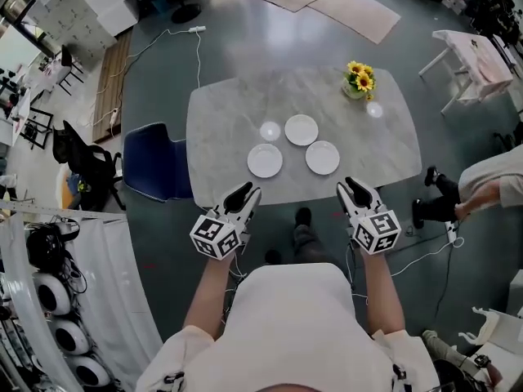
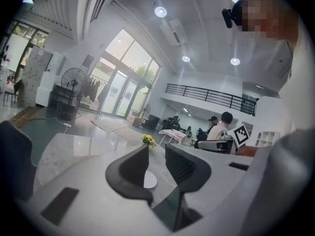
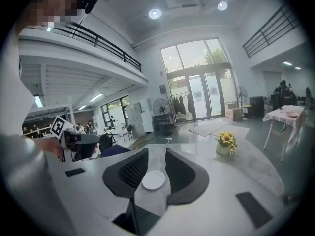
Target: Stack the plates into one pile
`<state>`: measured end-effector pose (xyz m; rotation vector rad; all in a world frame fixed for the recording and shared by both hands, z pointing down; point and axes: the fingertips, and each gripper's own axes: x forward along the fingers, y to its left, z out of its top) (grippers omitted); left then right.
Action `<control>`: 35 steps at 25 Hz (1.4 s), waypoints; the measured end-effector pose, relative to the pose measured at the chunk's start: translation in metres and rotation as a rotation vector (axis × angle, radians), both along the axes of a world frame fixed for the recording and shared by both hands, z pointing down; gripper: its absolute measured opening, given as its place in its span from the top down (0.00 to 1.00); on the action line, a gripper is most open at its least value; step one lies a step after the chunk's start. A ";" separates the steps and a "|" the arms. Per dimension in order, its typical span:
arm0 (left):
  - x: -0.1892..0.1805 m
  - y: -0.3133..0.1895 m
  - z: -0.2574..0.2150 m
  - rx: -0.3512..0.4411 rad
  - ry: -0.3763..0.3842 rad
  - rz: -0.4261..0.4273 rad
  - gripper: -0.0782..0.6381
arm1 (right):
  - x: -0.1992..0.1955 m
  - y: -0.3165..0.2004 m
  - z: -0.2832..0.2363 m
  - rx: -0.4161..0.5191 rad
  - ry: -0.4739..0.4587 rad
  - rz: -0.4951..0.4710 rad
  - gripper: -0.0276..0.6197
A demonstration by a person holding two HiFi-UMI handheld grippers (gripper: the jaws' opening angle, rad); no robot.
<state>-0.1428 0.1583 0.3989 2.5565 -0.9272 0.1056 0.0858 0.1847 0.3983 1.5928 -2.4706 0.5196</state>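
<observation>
Three white plates lie apart on the grey marble table (image 1: pixel 221 121): a near-left plate (image 1: pixel 265 160), a far plate (image 1: pixel 301 129) and a near-right plate (image 1: pixel 323 157). My left gripper (image 1: pixel 243 194) hovers at the table's near edge, short of the near-left plate, jaws apart and empty. My right gripper (image 1: pixel 351 189) hovers at the near edge, short of the near-right plate, and is also open and empty. In the left gripper view a plate (image 2: pixel 149 180) shows beyond the gap of the left gripper (image 2: pixel 157 152). The right gripper (image 3: pixel 156 154) likewise frames a plate (image 3: pixel 153 180).
A vase of yellow flowers (image 1: pixel 359 80) stands at the table's far right corner. A blue chair (image 1: pixel 155 162) sits against the table's left side. Another person (image 1: pixel 486 188) is at the right, and a white side table (image 1: pixel 478 55) stands at the far right.
</observation>
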 end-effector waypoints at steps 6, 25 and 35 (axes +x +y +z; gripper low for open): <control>0.033 -0.052 0.016 -0.037 -0.020 -0.001 0.73 | 0.026 -0.061 0.029 -0.055 -0.021 -0.030 0.76; 0.120 -0.152 0.087 -0.173 -0.116 -0.004 0.73 | 0.089 -0.179 0.116 -0.238 -0.042 -0.139 0.76; 0.155 -0.175 0.146 -0.269 -0.160 0.096 0.72 | 0.098 -0.191 0.171 -0.344 -0.038 -0.093 0.76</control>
